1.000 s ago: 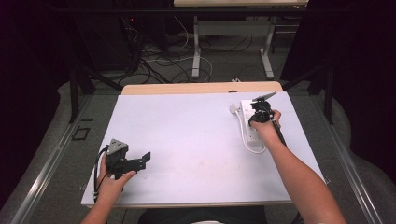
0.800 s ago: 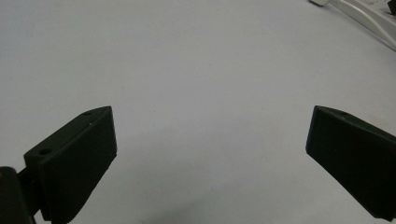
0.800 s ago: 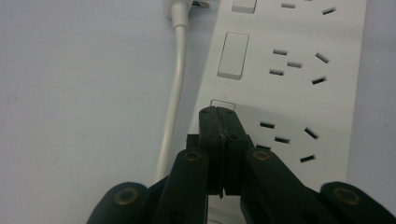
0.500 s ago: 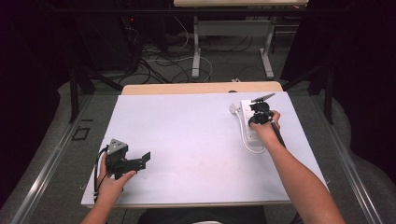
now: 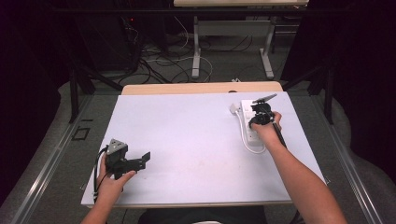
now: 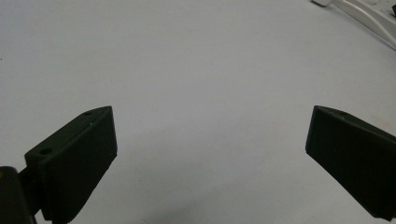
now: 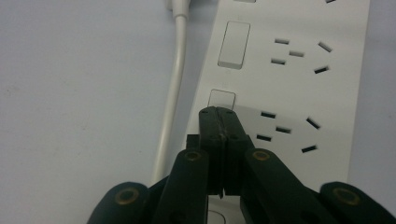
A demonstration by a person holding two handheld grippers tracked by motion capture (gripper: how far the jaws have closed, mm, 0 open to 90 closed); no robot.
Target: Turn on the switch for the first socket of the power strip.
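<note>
A white power strip [image 5: 249, 122] lies at the right of the white table top, its white cable [image 5: 246, 142] looping beside it. My right gripper [image 5: 259, 113] hangs over the strip. In the right gripper view that gripper [image 7: 218, 112] is shut, jaws pressed together with nothing between them, tips over a rocker switch [image 7: 221, 99] of the strip [image 7: 289, 79]; touching or not I cannot tell. My left gripper [image 5: 142, 159] rests at the front left of the table, open. In the left gripper view its jaws stand wide apart over bare table, gripper [image 6: 210, 140] holding nothing.
The white table top [image 5: 187, 140] has a wooden strip along its far edge [image 5: 201, 87]. Behind the table, on the floor, lie cables [image 5: 163, 60] and the legs of another desk [image 5: 198, 46]. Dark curtains stand at both sides.
</note>
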